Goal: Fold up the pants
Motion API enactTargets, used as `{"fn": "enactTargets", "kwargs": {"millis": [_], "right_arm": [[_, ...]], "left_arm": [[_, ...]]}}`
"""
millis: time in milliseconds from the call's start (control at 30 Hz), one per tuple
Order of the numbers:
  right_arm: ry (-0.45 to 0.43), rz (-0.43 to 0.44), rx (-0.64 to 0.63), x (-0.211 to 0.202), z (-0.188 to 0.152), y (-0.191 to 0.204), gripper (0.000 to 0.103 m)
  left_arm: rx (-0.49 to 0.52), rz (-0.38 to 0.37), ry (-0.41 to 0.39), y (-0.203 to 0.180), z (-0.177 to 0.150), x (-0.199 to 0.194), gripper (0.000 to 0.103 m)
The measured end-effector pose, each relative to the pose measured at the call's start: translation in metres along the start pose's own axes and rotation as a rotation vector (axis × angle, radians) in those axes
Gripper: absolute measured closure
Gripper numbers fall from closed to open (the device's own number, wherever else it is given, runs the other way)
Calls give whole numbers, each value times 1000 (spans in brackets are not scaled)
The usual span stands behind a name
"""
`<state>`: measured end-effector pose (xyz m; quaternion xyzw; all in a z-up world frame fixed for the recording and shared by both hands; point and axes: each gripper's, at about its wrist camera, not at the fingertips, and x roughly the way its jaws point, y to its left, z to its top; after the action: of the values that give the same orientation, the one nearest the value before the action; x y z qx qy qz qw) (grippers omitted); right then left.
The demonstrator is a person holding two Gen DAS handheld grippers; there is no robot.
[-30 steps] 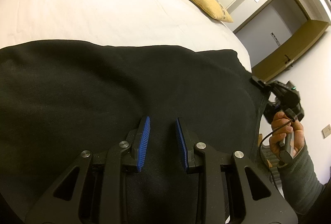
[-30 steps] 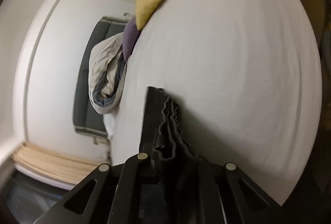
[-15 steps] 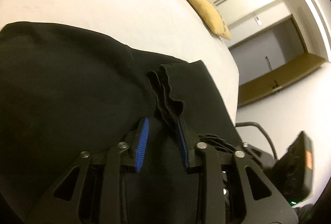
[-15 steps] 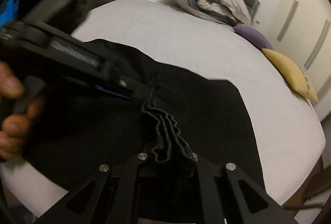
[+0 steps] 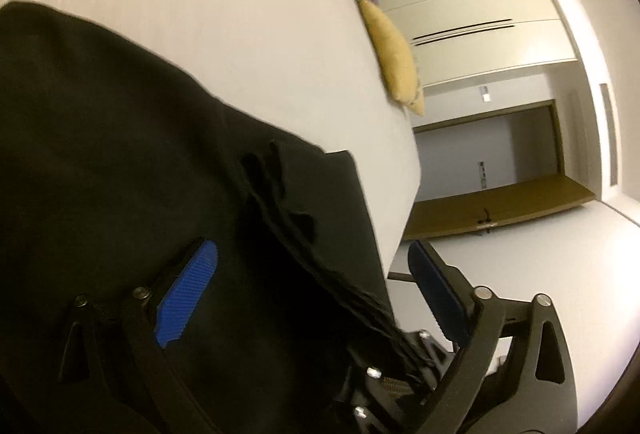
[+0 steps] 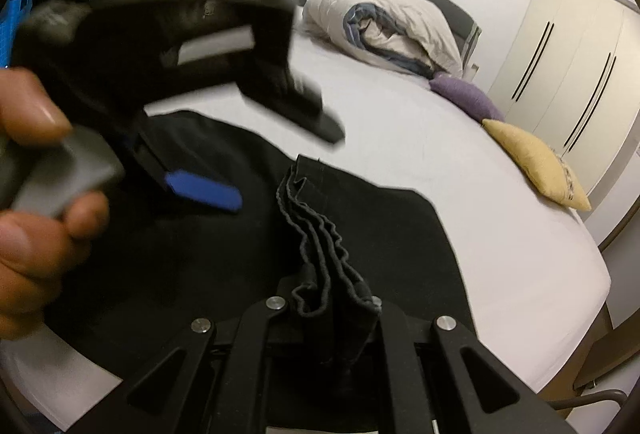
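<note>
The black pants (image 6: 224, 234) are lying spread on the white bed (image 6: 460, 161) near its edge, with a bunched stack of hem layers (image 6: 320, 246) being pinched by the right hand-held gripper (image 6: 332, 308), its jaws clamped together on the fabric, likely to keep the layers aligned for the fold. The left hand-held gripper (image 5: 312, 294) is opening, its blue pads (image 5: 186, 288) standing wide apart with cloth between them but unpressed. Compared with 1 second ago, the left jaws are spreading far wider and the right one is pointing across the bed instead of sideways.
</note>
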<state>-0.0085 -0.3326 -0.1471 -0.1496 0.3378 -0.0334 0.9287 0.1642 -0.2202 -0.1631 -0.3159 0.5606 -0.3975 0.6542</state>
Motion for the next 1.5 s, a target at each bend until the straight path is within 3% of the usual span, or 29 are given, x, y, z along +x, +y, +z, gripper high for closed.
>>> {"fn": "enactTargets", "kwargs": {"millis": [100,133,300,733,833,1100,1500], "right_arm": [[-15,0,-25,-2,5,7,94],[-19,1,-34,-4,4,10,94],[-22,8,-60,-10,1,23,94],[-58,100,-183,-22,23,78,94],[-47,146,-227,-18,26,99,94],[-5,221,-284,-2,33,130,94],[25,247,-324,15,42,139,94]], "left_arm": [[-22,4,26,1,3,6,48],[-28,7,41,2,3,10,68],[17,22,60,-5,10,12,96],[284,199,142,-19,32,-33,97],[282,249,145,-5,36,-43,97],[239,296,135,37,28,-66,97],[256,345,124,51,16,-82,97]]}}
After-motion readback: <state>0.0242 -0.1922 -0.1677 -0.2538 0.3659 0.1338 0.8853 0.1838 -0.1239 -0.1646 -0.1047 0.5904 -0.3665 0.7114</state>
